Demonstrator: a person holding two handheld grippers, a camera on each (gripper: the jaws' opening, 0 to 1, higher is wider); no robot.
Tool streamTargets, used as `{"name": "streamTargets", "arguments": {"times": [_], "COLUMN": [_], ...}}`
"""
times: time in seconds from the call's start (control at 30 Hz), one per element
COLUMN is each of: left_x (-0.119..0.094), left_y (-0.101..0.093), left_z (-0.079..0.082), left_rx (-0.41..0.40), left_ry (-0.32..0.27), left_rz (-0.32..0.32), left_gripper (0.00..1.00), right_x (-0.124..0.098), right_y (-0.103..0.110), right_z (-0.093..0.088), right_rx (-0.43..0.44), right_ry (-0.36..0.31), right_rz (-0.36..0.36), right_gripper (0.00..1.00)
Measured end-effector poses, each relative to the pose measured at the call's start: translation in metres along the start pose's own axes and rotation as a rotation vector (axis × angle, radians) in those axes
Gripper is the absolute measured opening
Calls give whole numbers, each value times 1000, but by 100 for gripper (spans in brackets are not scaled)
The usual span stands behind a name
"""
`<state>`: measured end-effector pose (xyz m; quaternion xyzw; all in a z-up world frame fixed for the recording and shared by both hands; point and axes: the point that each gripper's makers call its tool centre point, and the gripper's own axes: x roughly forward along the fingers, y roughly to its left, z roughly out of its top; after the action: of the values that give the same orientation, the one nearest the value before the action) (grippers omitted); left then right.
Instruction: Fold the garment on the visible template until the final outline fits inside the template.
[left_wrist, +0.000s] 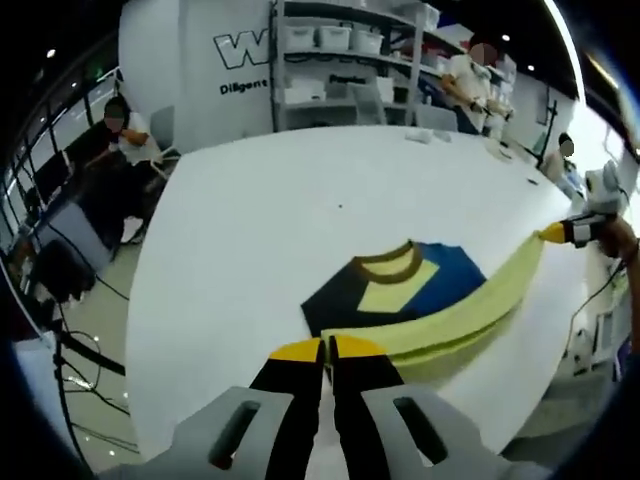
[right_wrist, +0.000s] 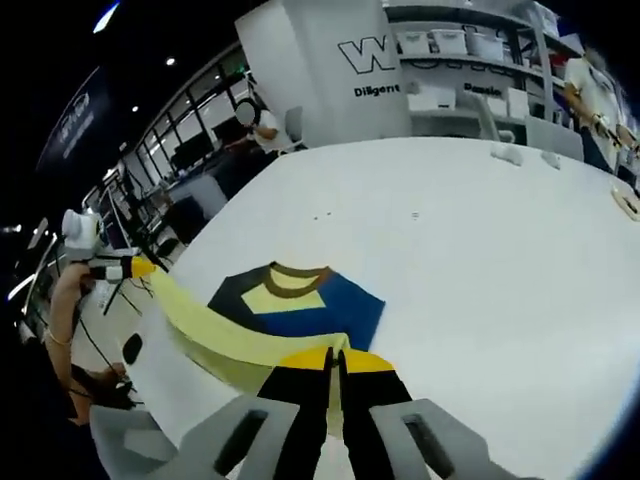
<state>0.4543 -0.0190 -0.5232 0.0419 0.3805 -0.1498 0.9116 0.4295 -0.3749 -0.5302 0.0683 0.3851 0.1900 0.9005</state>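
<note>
**Both grippers pinch the yellow hem of a T-shirt stretched above a white table**

In the left gripper view, the left gripper (left_wrist: 327, 349) has its yellow-tipped black jaws pressed together, with the pale yellow edge of the T-shirt (left_wrist: 420, 285) caught between them. From there the yellow cloth runs in a taut band up and to the right, where the right gripper (left_wrist: 556, 233) grips its far end at the table's edge, a hand (left_wrist: 622, 238) behind it.

In the right gripper view, the right gripper (right_wrist: 331, 357) has its jaws closed as well, and the yellow band of the T-shirt (right_wrist: 300, 305) passes between the tips. The band stretches away to the left, where the left gripper (right_wrist: 141, 266) clamps the other end, held by a person's arm (right_wrist: 62, 300).

The rest of the T-shirt lies flat on the white table (left_wrist: 300, 200), near its front edge. It has a navy and blue body, a brown collar (left_wrist: 388, 262) and a yellow panel below the collar. The collar points away from the grippers. I cannot make out a template outline on the table.

Behind the table stand shelves with white bins (left_wrist: 350, 45), and a white wall panel with lettering (left_wrist: 235, 60). A seated person (left_wrist: 120, 135) is at the left.
</note>
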Motion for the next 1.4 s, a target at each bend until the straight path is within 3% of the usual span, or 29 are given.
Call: {"name": "streamTargets", "arguments": {"times": [0.37,0.57,0.67,0.77,0.83,1.03,1.17,1.4], "left_x": [47,74,86,92,98,110,114,120], "left_y": [17,30,48,52,50,42,36,24], "left_z": [25,19,21,21,14,-2,-2,-10], "left_rx": [23,-61,-52,-78,-97,-46,11,192], "left_ry": [19,51,58,62,81,102,84,53], "left_rz": [5,8,70,63,52,30,-9,-99], "left_gripper": [0,0,0,0,0,0,0,3], "right_x": [36,62,77,91,100,117,120,119], "right_y": [-23,-33,-40,-44,-51,-67,-72,-71], "right_z": [25,33,36,34,28,16,15,11], "right_rx": [107,142,162,198,155,148,151,150], "right_ry": [-15,3,25,53,90,149,159,165], "right_rz": [-29,-42,-44,-38,-59,-99,-98,-92], "right_gripper": [0,0,0,0,0,0,0,0]}}
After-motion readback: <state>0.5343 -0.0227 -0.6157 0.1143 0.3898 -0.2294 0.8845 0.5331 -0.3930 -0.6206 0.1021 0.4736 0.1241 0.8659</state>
